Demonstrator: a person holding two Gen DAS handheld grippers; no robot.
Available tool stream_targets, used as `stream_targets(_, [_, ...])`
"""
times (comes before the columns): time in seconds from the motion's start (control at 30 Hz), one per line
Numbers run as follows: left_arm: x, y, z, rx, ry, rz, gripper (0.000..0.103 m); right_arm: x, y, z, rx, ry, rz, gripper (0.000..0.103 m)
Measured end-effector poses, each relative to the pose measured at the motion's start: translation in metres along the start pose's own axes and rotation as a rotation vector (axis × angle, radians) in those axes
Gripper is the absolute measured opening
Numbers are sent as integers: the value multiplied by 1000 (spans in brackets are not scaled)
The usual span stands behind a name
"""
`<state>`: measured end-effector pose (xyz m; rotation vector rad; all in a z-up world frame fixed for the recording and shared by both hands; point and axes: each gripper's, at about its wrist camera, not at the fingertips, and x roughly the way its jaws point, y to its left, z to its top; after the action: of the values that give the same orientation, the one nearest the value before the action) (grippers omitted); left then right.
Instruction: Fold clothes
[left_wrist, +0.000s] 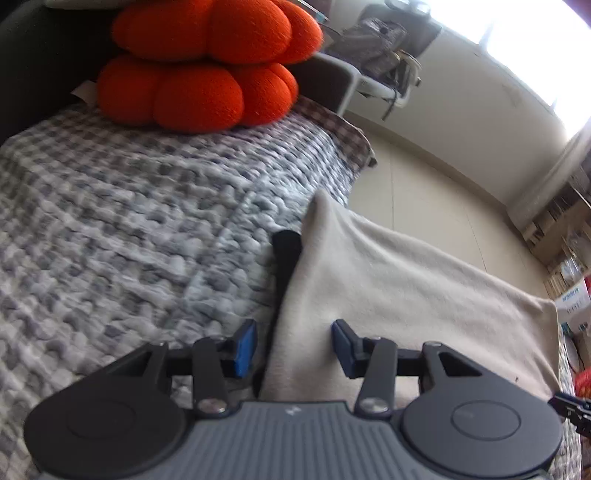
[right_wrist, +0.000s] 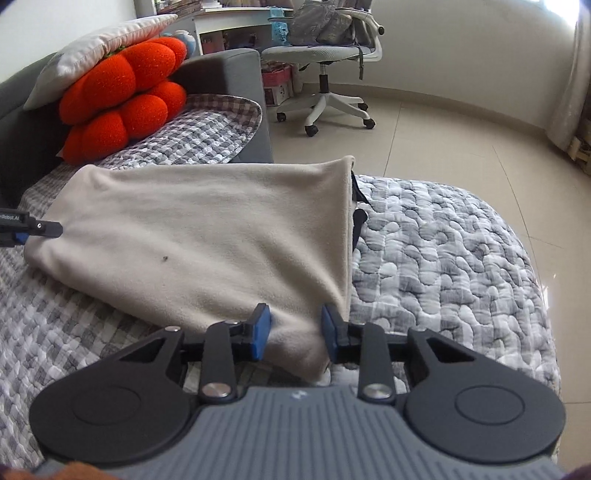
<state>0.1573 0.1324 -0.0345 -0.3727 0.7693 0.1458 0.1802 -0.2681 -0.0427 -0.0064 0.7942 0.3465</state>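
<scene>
beige garment corners between both jaws, grip unclear; office chair only in right view.

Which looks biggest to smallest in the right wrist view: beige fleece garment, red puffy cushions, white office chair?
1. Beige fleece garment.
2. Red puffy cushions.
3. White office chair, though it sits farthest away, so its true size is unsure.

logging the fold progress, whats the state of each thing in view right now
beige garment: folded flat on the bed, black piece showing under its edge
left claw: open, straddling the garment's edge
right claw: pads pressing on the garment's corner
red cushions: stacked
office chair: piled with fabric
</scene>
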Motion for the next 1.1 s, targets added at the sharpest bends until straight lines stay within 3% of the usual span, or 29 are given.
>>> stream_targets(0.1, [-29, 2, 6, 17, -99, 39, 43, -12, 5, 3, 12, -10, -93, 33])
stream_targets(0.27, [-57, -13, 8, 61, -189, -8, 45, -22, 16, 14, -18, -77, -108, 33])
stream_targets(0.47, [-43, -76, -14, 128, -160, -40, 48, -3, 59, 24, -51, -111, -35, 34])
stream_targets(0.6, [-17, -106, -27, 192, -112, -18, 49, 18, 81, 26, -84, -102, -25, 35])
stream_targets(0.77, [25, -106, -31, 271, -16, 92, 54, 42, 100, 13, -209, -27, -43, 41])
stream_targets(1.1, [26, -94, -22, 265, -13, 39, 58, 39, 103, 17, -227, -54, -63, 45])
